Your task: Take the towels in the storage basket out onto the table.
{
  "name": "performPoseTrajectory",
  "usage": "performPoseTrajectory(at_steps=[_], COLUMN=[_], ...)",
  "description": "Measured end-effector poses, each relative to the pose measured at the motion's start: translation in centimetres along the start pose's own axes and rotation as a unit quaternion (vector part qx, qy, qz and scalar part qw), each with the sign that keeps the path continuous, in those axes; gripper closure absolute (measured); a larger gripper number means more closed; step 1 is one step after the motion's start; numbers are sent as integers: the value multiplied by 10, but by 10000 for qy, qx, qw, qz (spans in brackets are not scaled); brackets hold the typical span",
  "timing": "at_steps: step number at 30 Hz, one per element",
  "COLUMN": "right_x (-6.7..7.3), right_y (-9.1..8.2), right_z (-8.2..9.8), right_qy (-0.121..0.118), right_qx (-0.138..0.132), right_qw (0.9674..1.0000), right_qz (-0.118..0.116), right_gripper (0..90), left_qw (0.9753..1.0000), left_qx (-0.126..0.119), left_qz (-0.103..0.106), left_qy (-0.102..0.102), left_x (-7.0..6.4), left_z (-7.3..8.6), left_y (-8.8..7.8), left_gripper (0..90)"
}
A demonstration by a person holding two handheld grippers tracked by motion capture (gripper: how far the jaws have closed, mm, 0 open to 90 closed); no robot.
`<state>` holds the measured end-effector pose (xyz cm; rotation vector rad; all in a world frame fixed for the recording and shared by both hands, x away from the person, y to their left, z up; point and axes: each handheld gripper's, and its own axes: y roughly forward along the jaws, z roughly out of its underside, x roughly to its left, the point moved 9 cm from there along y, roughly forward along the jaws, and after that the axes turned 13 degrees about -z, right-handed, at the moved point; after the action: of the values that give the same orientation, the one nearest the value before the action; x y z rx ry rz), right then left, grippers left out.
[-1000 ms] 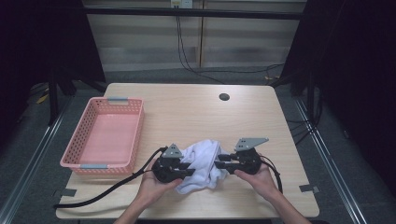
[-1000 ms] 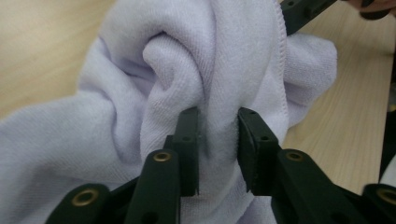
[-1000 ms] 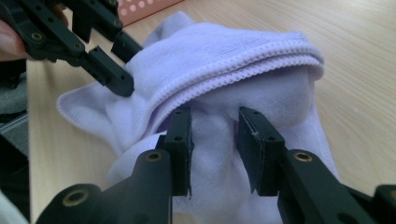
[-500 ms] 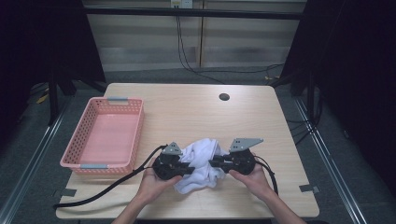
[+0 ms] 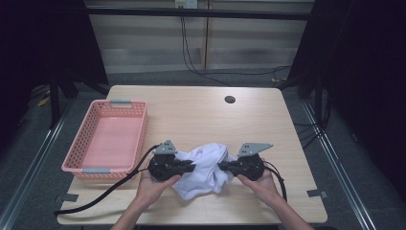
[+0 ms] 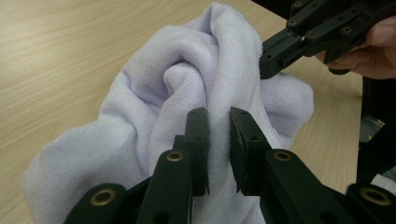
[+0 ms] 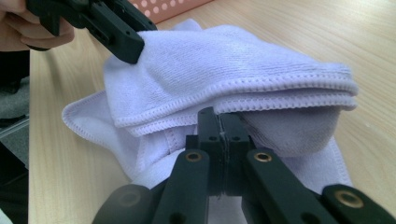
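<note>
Both grippers have closed on the white towel [image 5: 203,168]. Seen along the left gripper [image 6: 218,135], its two black jaws pinch a thick fold of terry cloth between the pads, with the cloth bulging up above them; these jaws have just been closing further on that fold. Seen along the right gripper [image 7: 219,130], its jaws have just come together almost flat, with only a thin edge of the towel caught between the pads, right under the stitched hem.

From the high view, the left gripper [image 5: 187,166] bites into the towel's left side and the right gripper [image 5: 225,167] into its right side, the two facing each other across the bunched cloth. The person's left hand [image 5: 152,184] and right hand [image 5: 261,184] hold the gripper bodies from the near edge of the wooden table [image 5: 191,115].

The towel sits crumpled on the table between the grippers, part of it raised off the surface, its lower folds resting on the wood. A pink plastic basket [image 5: 84,153] stands to the left of the towel, just beside the left gripper, and a black cable [image 5: 115,191] trails from that gripper past the basket's near end.
</note>
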<state>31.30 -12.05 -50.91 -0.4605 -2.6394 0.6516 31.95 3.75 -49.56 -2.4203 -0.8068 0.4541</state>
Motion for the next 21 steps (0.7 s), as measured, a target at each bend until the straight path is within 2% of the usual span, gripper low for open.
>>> performPoseTrajectory(at_steps=[2,4,5,6,7,9,11,12,13,15,19,21], right_x=[-2,-3,-4,-5,-6,-9,-13,-15,-14,-12,-4,-1], right_y=[-1,-4,-5,-8,-10,-15,-22,-25,-28,-28,-20,-16], right_z=[1,1,1,2,2,2,3,3,2,-1,-9,-12], right_qy=[22,41,26,43,35,22,98,126,86,66,-26,-62], right_qx=[48,24,12,19,12,41,-35,-61,-110,-196,-226,-232], right_qw=[10000,10000,10000,9999,9999,9995,9993,9992,9994,9994,9996,9997], right_qz=[47,58,71,113,125,307,348,372,324,276,162,104], right_gripper=[895,895,896,896,896,897,896,896,896,896,896,895], left_qw=[10000,9997,9998,9998,9998,9997,9995,9996,9994,9995,9994,9991], left_qx=[-95,-194,-188,-176,-170,-216,-242,-250,-294,-302,-235,-223], left_qz=[-13,31,49,-69,-108,-129,-193,-158,-131,88,123,116], left_qy=[-19,-123,-82,64,87,12,-37,-28,-84,-77,223,327], left_x=[3,5,5,6,7,11,16,15,13,5,-13,-16], left_z=[-4,-8,-8,-7,-7,-8,-9,-10,-11,-13,-19,-19], left_y=[-4,-10,-11,-13,-14,-18,-22,-23,-23,-20,-4,4], left_gripper=[777,787,809,827,843,891,879,834,747,701,563,535])
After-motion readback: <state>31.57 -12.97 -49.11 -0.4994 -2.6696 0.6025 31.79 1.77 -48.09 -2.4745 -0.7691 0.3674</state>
